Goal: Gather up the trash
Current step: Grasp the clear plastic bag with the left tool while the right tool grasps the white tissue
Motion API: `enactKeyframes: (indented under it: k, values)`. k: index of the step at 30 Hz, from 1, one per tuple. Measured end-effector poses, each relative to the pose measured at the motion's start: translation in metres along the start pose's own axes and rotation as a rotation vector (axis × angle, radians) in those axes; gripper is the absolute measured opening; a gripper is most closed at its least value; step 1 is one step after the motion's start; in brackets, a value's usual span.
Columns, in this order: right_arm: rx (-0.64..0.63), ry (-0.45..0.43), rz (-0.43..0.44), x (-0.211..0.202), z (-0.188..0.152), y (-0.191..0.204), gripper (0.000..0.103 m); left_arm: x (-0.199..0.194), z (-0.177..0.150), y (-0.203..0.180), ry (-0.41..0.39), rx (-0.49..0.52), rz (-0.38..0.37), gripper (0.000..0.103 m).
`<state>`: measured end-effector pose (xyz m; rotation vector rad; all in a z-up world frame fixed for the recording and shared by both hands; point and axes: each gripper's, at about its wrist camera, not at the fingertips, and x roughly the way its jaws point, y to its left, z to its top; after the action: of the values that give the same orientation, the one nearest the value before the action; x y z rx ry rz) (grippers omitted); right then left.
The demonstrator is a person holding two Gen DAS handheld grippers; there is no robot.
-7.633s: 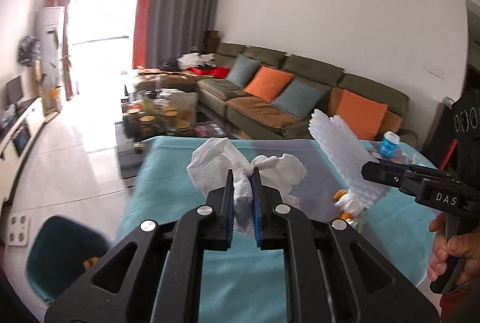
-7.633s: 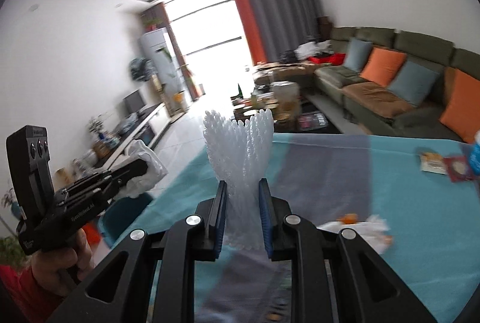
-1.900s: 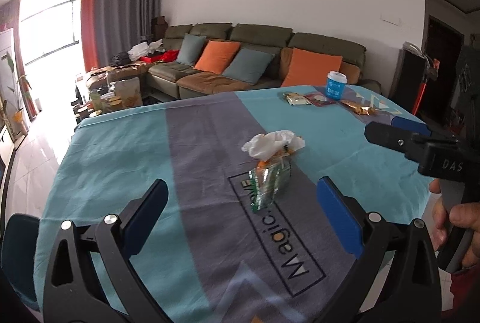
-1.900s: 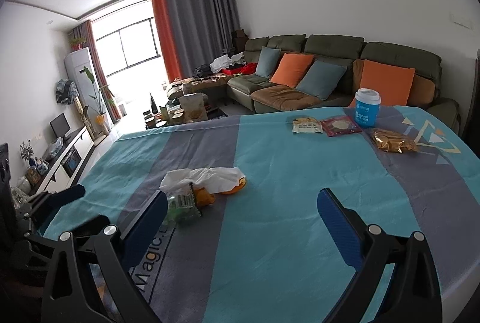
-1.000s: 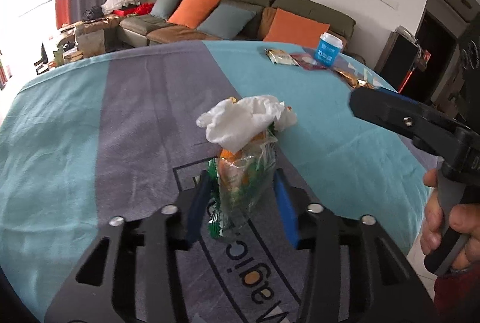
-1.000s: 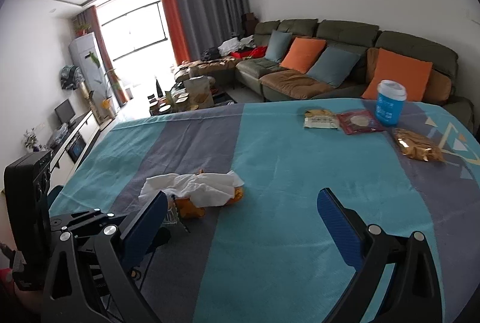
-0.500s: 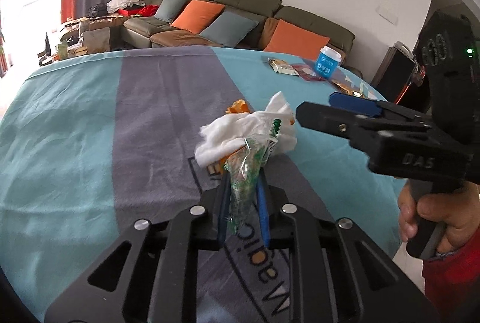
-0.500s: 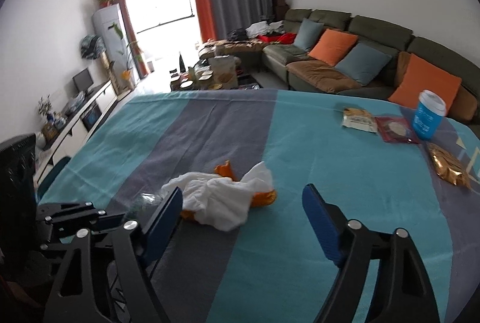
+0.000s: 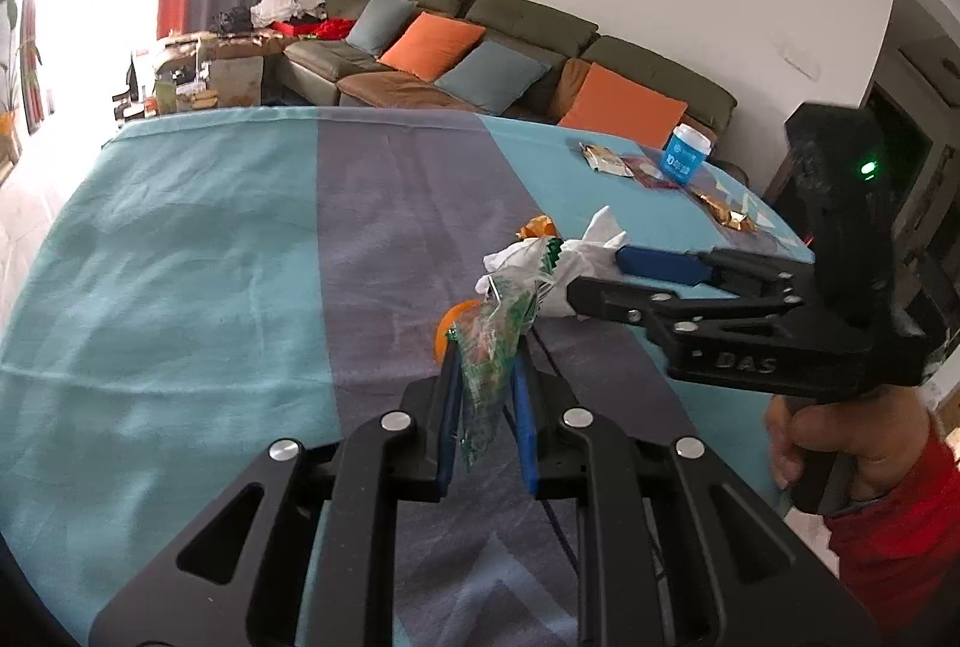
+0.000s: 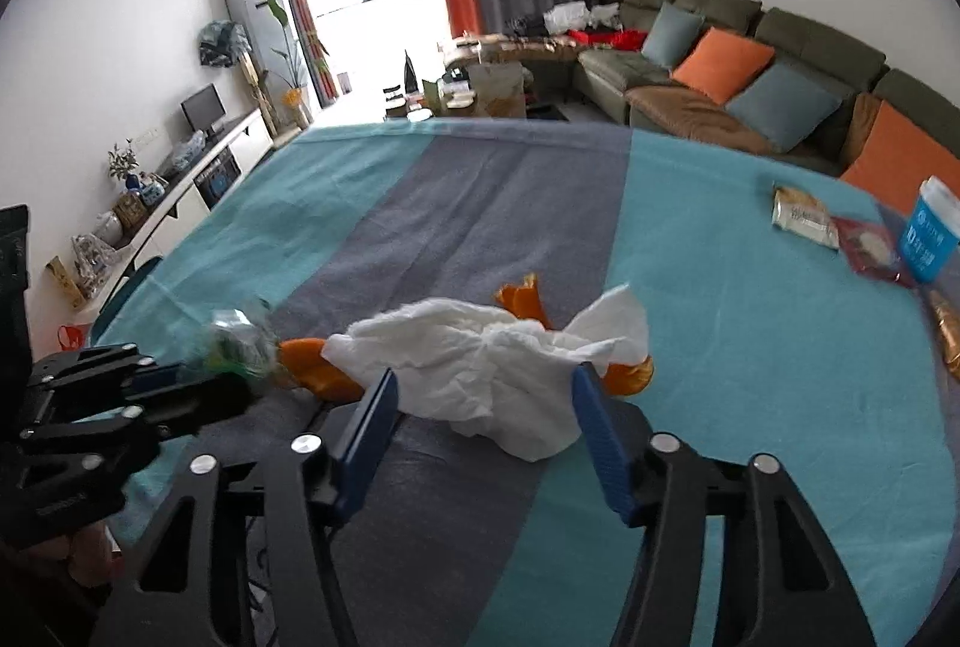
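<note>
My left gripper (image 9: 485, 395) is shut on a crumpled green-printed plastic wrapper (image 9: 493, 341), held a little above the tablecloth; it also shows at the left of the right wrist view (image 10: 240, 341). My right gripper (image 10: 486, 431) is open, its blue pads on either side of a crumpled white tissue (image 10: 498, 353) that lies on the table over orange peel (image 10: 522, 300). In the left wrist view the right gripper (image 9: 606, 281) reaches in from the right at the tissue (image 9: 576, 257).
The table (image 10: 420, 203) has a teal and grey cloth. At its far right stand a blue cup (image 10: 930, 233) and several snack packets (image 10: 804, 218). A green sofa (image 10: 750, 71) with orange cushions stands behind. A dark bin edge (image 10: 129, 287) shows past the table's left edge.
My left gripper has lifted the green wrapper away from the tissue pile. My right gripper has moved forward and narrowed, so its pads now flank the tissue.
</note>
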<state>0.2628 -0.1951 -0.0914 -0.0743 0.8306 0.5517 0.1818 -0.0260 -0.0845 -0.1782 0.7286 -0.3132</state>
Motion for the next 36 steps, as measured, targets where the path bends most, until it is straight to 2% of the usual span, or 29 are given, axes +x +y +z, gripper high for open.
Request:
enactKeyframes:
  k: [2,3,4,5,9,15,18,19,20,21,22,28,36]
  values:
    - [0.016,0.013,0.021,0.004,-0.001,-0.001,0.044,-0.002,0.0,0.001,-0.006,0.001,0.003,0.016]
    - [0.019,0.02,0.021,0.005,-0.002,-0.002,0.042,0.0,-0.001,0.002,0.007,0.005,-0.001,0.016]
    - [0.022,0.028,0.018,0.007,-0.003,-0.002,0.033,0.003,-0.001,0.003,0.023,0.001,-0.001,0.016]
    - [0.028,0.03,0.019,0.008,-0.004,-0.002,0.019,0.003,-0.003,0.005,0.022,-0.007,-0.003,0.016]
    - [0.039,0.035,0.024,0.007,-0.006,-0.003,0.006,0.001,0.0,0.004,0.002,-0.016,-0.026,0.016]
    - [0.039,0.018,0.037,0.001,-0.006,-0.003,0.005,-0.002,0.001,0.003,-0.015,-0.023,-0.036,0.019]
    - [0.037,0.013,0.039,-0.002,-0.005,-0.003,0.004,-0.004,0.001,0.003,-0.017,-0.029,-0.038,0.026]
    - [0.037,0.012,0.039,-0.003,-0.005,-0.003,0.004,-0.005,0.0,0.003,-0.02,-0.035,-0.042,0.032]
    - [0.036,0.01,0.039,-0.004,-0.005,-0.003,0.004,-0.005,0.0,0.003,-0.022,-0.038,-0.045,0.032]
    - [0.037,0.009,0.038,-0.003,-0.005,-0.003,0.004,-0.005,0.0,0.002,-0.022,-0.029,-0.041,0.025]
    - [0.038,0.008,0.038,-0.004,-0.005,-0.003,0.004,-0.006,0.0,0.001,-0.027,-0.02,-0.04,0.013]
    - [0.036,-0.01,0.037,-0.012,-0.005,0.0,0.004,-0.017,0.001,-0.006,-0.057,0.014,-0.057,0.012]
    - [0.012,-0.08,0.029,-0.045,0.002,0.01,0.004,-0.049,0.004,0.0,-0.138,0.006,-0.02,0.012]
